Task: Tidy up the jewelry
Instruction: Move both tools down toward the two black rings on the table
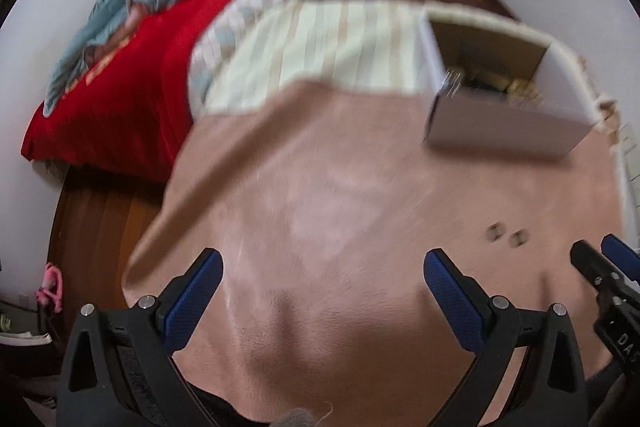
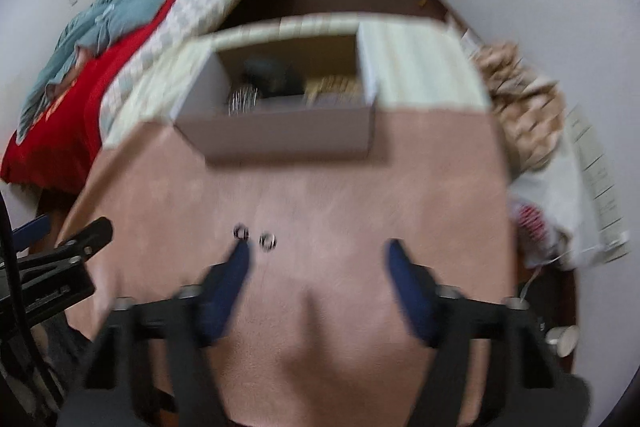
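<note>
Two small rings [image 2: 255, 237] lie side by side on the pink cloth [image 2: 320, 195], just ahead of my right gripper's left fingertip; they also show blurred in the left wrist view [image 1: 507, 234]. An open white cardboard box [image 2: 280, 131] with jewelry inside stands at the far side of the cloth, and shows in the left wrist view [image 1: 500, 127] at the right. My right gripper [image 2: 318, 251] is open and empty above the cloth. My left gripper [image 1: 320, 263] is open and empty, well left of the rings. Both views are motion-blurred.
A bed with red and teal bedding [image 1: 120, 59] lies to the left. A striped cream cloth [image 1: 328, 47] covers the far table part. Crumpled brown paper [image 2: 528, 107] and a white bag [image 2: 560, 219] sit at the right. Dark wooden floor [image 1: 100, 223] lies below the table's left edge.
</note>
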`<action>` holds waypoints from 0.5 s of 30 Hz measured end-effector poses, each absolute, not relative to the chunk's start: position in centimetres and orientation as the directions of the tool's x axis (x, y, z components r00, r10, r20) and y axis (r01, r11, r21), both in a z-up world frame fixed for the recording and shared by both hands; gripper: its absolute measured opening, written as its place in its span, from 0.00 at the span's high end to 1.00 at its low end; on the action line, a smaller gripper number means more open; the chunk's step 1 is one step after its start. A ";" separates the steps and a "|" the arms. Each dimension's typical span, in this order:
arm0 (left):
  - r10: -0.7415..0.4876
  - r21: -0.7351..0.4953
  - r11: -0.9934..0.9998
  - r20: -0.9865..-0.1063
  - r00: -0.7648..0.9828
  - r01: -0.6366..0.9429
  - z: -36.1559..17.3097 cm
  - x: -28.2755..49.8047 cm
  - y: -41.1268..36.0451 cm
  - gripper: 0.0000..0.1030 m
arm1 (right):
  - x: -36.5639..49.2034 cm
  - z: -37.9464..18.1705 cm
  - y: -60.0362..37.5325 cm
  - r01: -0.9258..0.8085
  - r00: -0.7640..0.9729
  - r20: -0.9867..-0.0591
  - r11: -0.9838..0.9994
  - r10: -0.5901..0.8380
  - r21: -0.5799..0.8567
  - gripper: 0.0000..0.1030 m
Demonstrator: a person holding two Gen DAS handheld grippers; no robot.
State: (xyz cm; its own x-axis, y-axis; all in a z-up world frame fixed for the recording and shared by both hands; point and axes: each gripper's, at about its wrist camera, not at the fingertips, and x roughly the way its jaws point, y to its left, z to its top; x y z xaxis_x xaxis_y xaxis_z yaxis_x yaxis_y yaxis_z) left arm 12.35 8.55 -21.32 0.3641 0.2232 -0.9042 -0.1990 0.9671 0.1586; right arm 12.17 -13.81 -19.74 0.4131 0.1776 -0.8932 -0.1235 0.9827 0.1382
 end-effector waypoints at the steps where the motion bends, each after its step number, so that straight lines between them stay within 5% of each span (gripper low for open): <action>1: 0.225 0.163 0.966 -0.911 0.346 -0.199 -22.3 12.5 8.8 0.01 | 12.1 -21.0 -13.6 -0.129 0.404 -0.894 0.980 0.194 0.154 0.44; 11: 0.218 0.173 0.969 -0.934 0.283 -0.177 -25.3 13.1 9.7 0.01 | 12.1 -25.3 -9.8 -0.232 0.413 -0.887 0.966 0.207 0.117 0.47; 15: 0.219 0.174 0.968 -0.936 0.277 -0.180 -25.4 13.5 9.8 0.01 | 12.1 -25.3 -8.7 -0.253 0.457 -0.878 0.967 0.142 0.024 0.67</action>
State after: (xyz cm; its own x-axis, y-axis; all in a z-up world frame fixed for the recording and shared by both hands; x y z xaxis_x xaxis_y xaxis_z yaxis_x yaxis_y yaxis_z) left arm 13.46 9.80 -25.41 0.2767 0.2192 -0.9356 -0.1801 0.9682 0.1736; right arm 12.09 -8.68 -25.27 0.4575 0.1420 -0.8778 -0.2532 0.9671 0.0245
